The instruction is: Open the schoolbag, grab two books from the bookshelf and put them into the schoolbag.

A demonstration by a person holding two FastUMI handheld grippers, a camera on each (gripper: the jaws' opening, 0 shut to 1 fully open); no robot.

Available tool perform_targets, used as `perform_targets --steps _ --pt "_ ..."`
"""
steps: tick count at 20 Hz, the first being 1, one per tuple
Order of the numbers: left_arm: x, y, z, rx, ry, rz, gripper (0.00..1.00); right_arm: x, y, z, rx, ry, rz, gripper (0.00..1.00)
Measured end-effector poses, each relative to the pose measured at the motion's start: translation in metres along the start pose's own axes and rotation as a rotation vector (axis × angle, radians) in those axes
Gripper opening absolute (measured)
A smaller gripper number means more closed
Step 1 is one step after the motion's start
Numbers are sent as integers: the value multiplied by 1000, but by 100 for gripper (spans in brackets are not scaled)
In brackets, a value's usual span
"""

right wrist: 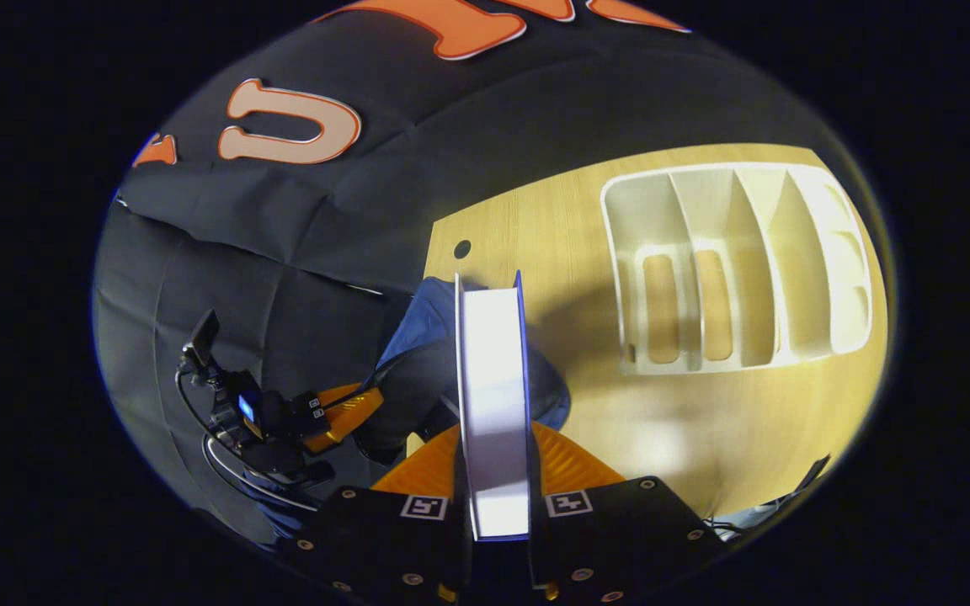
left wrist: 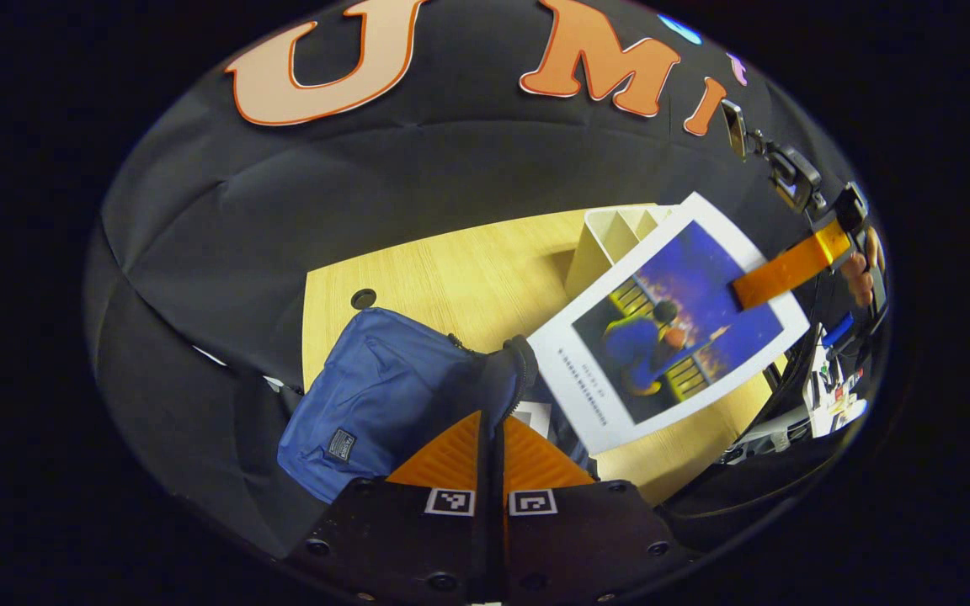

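The blue schoolbag [left wrist: 384, 396] lies on the wooden table [left wrist: 451, 278], its dark zipped rim [left wrist: 508, 370] raised. My left gripper [left wrist: 492, 421] is shut on that rim. Above and right of the bag hangs a book [left wrist: 670, 324] with a white border and a blue picture, tilted, held at its upper corner by my right gripper [left wrist: 780, 271]. In the right gripper view the same book [right wrist: 493, 379] stands edge-on between the fingers of my right gripper [right wrist: 493, 429], over the bag [right wrist: 422, 324]. My left gripper [right wrist: 350, 408] holds the bag's near side. The white bookshelf [right wrist: 738, 269] has bare compartments.
The bookshelf [left wrist: 611, 240] stands on the table behind the book. A round cable hole [left wrist: 363, 298] sits near the table's far edge. Small clutter and cables [left wrist: 830, 387] lie past the table's right edge. Bare wood [right wrist: 662, 438] stretches in front of the shelf.
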State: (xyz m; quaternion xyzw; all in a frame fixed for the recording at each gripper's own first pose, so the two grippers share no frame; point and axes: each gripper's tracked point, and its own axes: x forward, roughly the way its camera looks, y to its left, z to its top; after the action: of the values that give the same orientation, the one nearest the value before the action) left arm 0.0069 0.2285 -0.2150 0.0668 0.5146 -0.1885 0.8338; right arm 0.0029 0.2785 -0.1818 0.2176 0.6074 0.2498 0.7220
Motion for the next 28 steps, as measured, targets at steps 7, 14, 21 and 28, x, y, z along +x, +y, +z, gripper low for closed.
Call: perform_targets --steps 7,14,21,28 --pt "-2 -1 2 -1 -1 6 1 58 15 -31 175 -38 82 27" --pt "-5 -9 6 1 -17 6 1 106 32 -55 341 -112 141 27" --pt "-10 -26 8 25 -25 -30 1 160 58 -66 421 -131 219 27" --pt "-5 -33 4 65 -7 -40 1 195 70 -61 410 -159 234 32"
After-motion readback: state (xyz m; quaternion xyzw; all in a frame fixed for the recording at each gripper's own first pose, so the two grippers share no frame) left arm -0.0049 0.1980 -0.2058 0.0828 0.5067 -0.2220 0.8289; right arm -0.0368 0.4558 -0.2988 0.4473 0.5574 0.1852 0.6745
